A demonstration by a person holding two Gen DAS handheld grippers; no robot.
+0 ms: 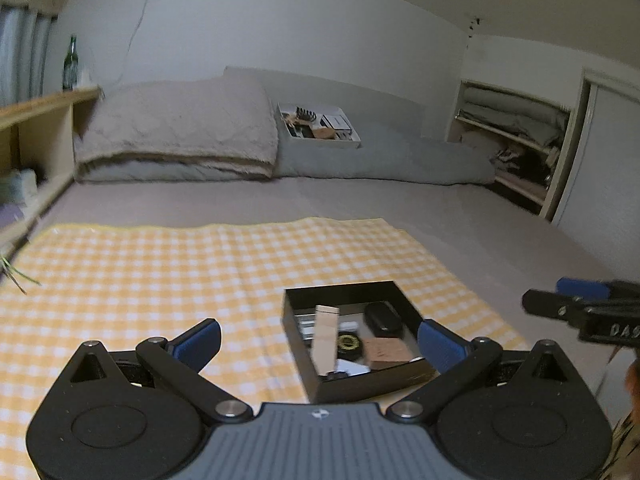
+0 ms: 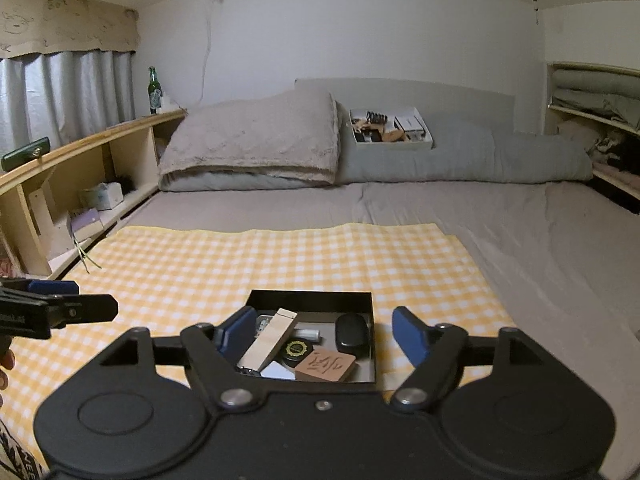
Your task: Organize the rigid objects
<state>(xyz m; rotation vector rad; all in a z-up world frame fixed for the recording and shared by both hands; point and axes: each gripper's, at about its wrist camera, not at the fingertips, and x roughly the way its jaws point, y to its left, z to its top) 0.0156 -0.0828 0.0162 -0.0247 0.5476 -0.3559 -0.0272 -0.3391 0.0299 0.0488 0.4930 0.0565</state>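
while both grippers hovered empty, left gripper (image 1: 318,340) and right gripper (image 2: 324,334) jaws apart, black tray (image 2: 308,298) sat on checked cloth (image 2: 200,264); wooden block (image 2: 269,345), likely stiff and light, best gripped across its long sides.

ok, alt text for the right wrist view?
The right gripper, jaws open and empty, points at a black tray on a yellow checked cloth spread over a bed. The tray holds a wooden block, a black case, a round tin and a brown square piece. The left gripper enters at the left edge.
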